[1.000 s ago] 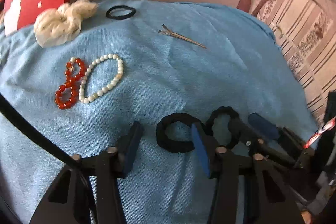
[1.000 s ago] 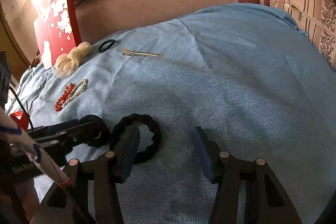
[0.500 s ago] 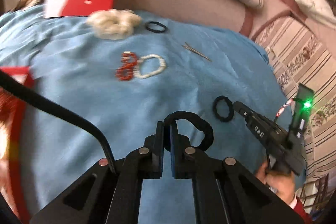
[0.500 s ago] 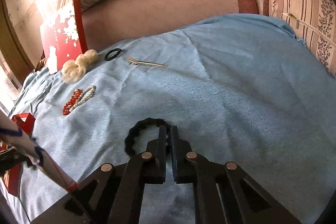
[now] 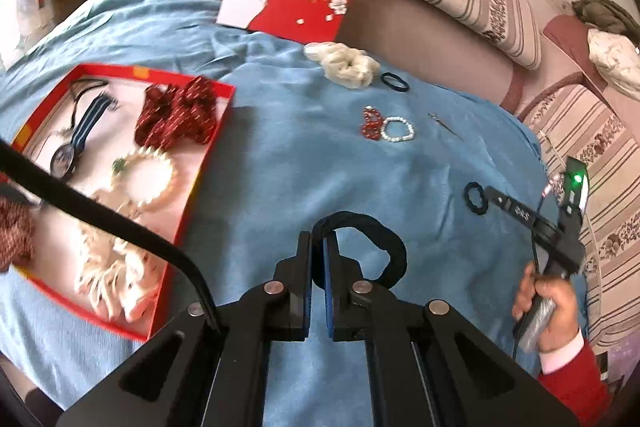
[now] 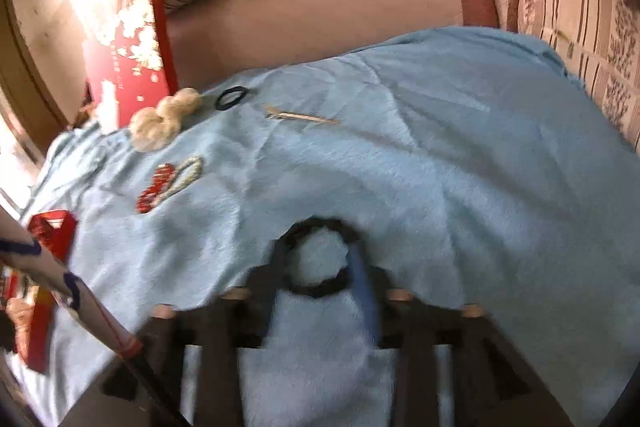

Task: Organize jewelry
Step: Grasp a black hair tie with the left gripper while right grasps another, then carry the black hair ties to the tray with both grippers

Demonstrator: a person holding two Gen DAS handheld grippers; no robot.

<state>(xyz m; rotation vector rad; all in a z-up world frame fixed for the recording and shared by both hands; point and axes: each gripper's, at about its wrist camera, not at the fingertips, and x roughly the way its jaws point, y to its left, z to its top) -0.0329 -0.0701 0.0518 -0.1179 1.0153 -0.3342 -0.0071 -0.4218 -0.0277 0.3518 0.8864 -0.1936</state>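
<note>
Your left gripper (image 5: 318,263) is clamped on the black scrunchie (image 5: 372,247) by one thin edge, so it may slip short of the red box (image 5: 208,163); your right gripper (image 6: 320,279), blurred, looks parted around the wavy hair tie (image 6: 316,259).

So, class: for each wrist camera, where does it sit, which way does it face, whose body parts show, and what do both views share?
Left wrist: above the blue cloth, facing the sofa back; the left gripper pinches a thick black hair band; the right gripper and right hand show at right.
Right wrist: low over the cloth, facing the sofa back; only its blurred fingers show, apart around a wavy black hair tie.
Shared: pearl bracelet, cream scrunchie.
</note>
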